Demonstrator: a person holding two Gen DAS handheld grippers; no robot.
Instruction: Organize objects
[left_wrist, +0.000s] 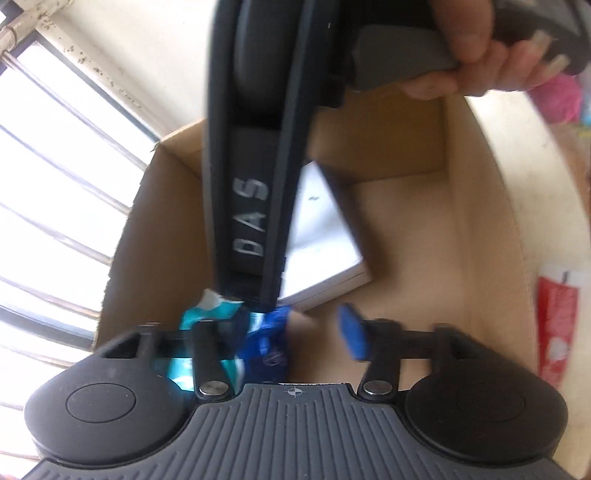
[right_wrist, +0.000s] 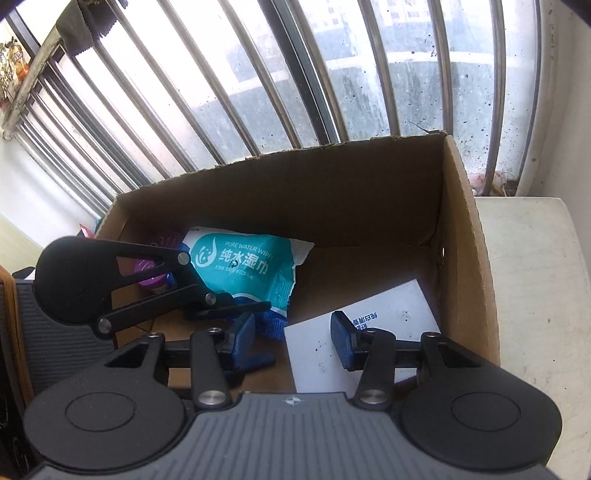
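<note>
Your cardboard box (right_wrist: 469, 236) on the pale surface (right_wrist: 535, 277) holds a teal wipes pack (right_wrist: 243, 266) by its far-left corner, a purple item (right_wrist: 151, 273) behind it and a white booklet (right_wrist: 388, 325) near the right wall, while your left tongs (left_wrist: 295, 334) and right tongs (right_wrist: 291, 341) gape empty inside.
</note>
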